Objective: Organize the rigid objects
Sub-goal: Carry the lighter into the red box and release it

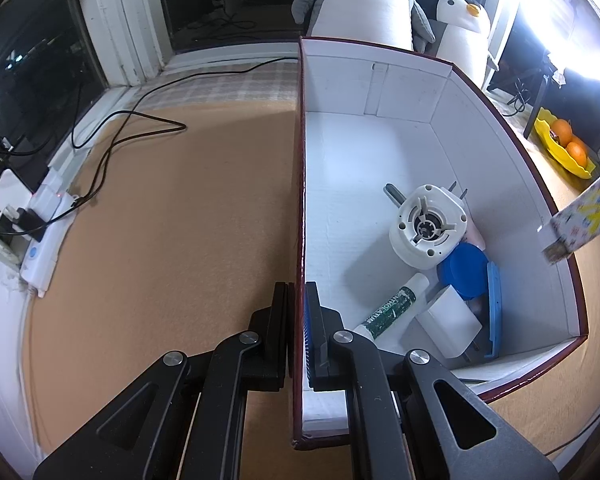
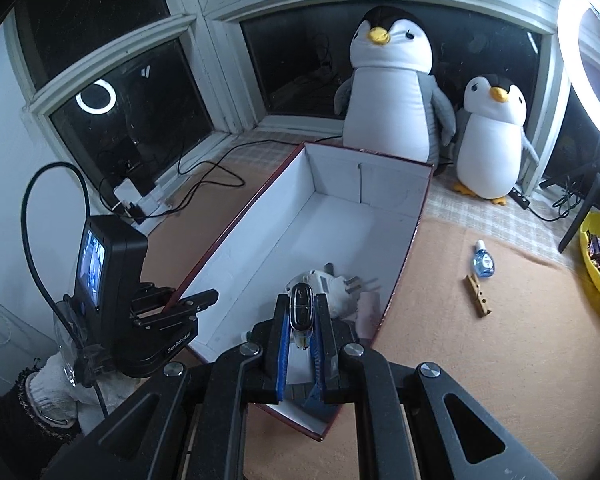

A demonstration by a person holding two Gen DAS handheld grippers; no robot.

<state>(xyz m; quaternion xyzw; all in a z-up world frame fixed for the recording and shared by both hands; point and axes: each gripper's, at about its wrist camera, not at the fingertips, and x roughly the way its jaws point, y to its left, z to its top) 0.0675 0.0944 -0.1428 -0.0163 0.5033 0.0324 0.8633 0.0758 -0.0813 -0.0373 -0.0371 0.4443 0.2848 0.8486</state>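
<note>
Carrying a lighter (image 2: 301, 312) clamped in my right claw (image 2: 300, 332), I am hovering over the box (image 2: 364, 184). My left claw (image 1: 296, 332) is pinching the box wall. Next, I judge, is lowering and releasing among the items below my fingertips.

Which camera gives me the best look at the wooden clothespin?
The right wrist view: the clothespin lies in full sight on the brown tabletop, right of the box. The left wrist view does not show it.

black tool (image 2: 300, 344), blue pads, silver screws, white knit glove (image 2: 56, 380)
</note>
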